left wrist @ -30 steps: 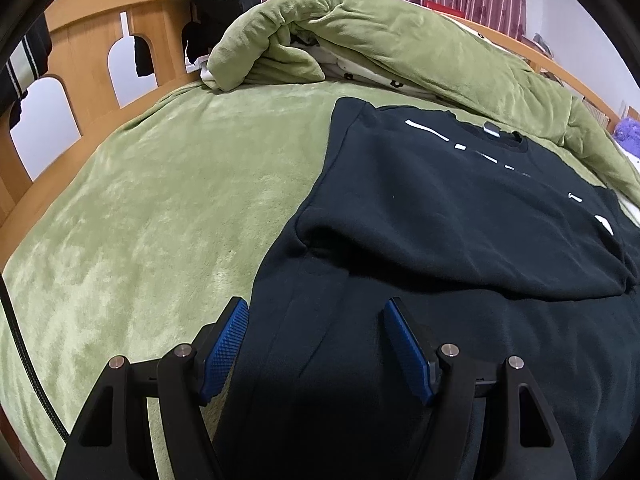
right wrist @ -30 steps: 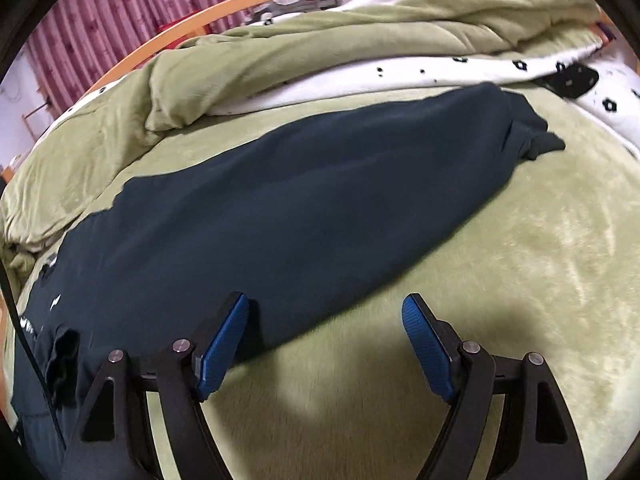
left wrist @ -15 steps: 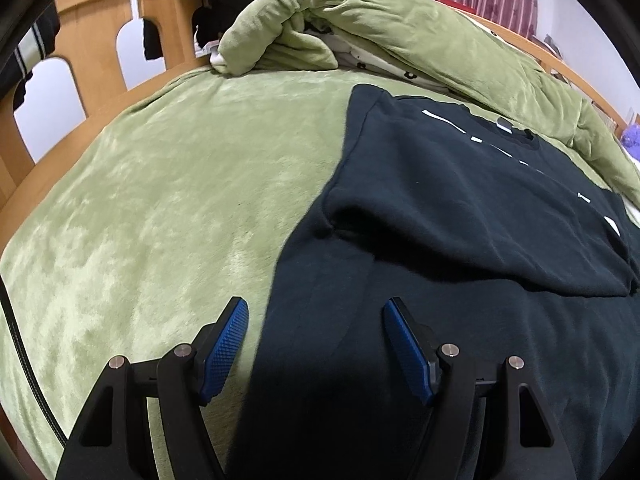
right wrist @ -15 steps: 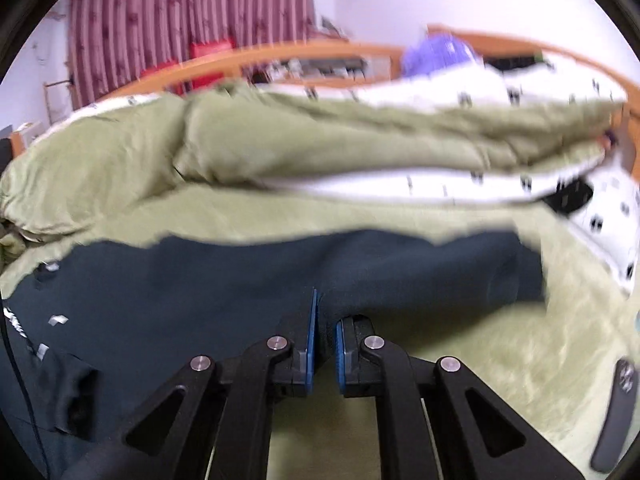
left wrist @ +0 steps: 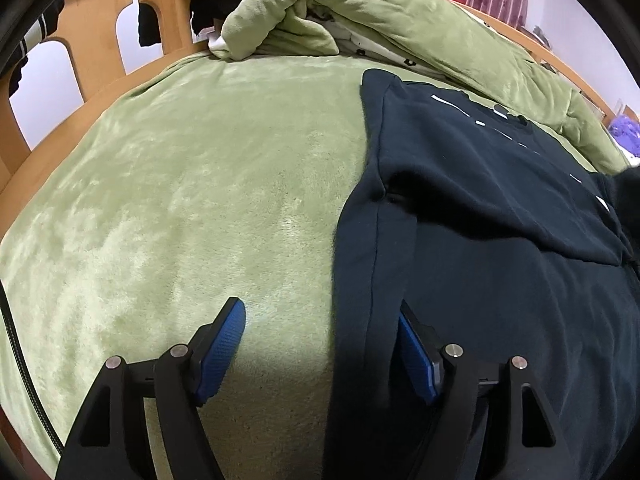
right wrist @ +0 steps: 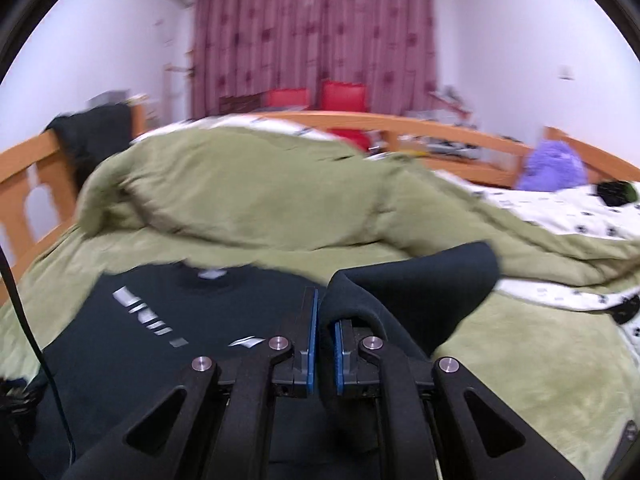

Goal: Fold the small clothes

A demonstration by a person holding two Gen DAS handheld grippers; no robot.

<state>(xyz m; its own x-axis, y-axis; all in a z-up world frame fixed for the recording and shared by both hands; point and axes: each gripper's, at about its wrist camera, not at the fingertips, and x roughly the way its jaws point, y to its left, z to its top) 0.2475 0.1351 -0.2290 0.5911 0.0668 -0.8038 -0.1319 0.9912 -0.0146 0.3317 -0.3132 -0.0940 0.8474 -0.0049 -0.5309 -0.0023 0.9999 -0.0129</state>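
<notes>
A dark sweatshirt (left wrist: 500, 240) lies spread on the green blanket (left wrist: 180, 200) of the bed, filling the right half of the left wrist view. The left claw (left wrist: 320, 344) has just been opening wider; its blue pads straddle the garment's left edge at the lower centre without pressing it. In the right wrist view, the right claw (right wrist: 322, 320) is clamped on the sleeve (right wrist: 420, 280), lifted at frame centre above the sweatshirt's chest print (right wrist: 160, 316).

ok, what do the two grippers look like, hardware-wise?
Both match: the left gripper and right gripper have matte black angular linkage arms with triangular cutouts, silver pivot pins, and blue ribbed pads. A black cable trails at each view's left edge. No hands or sleeves visible.
</notes>
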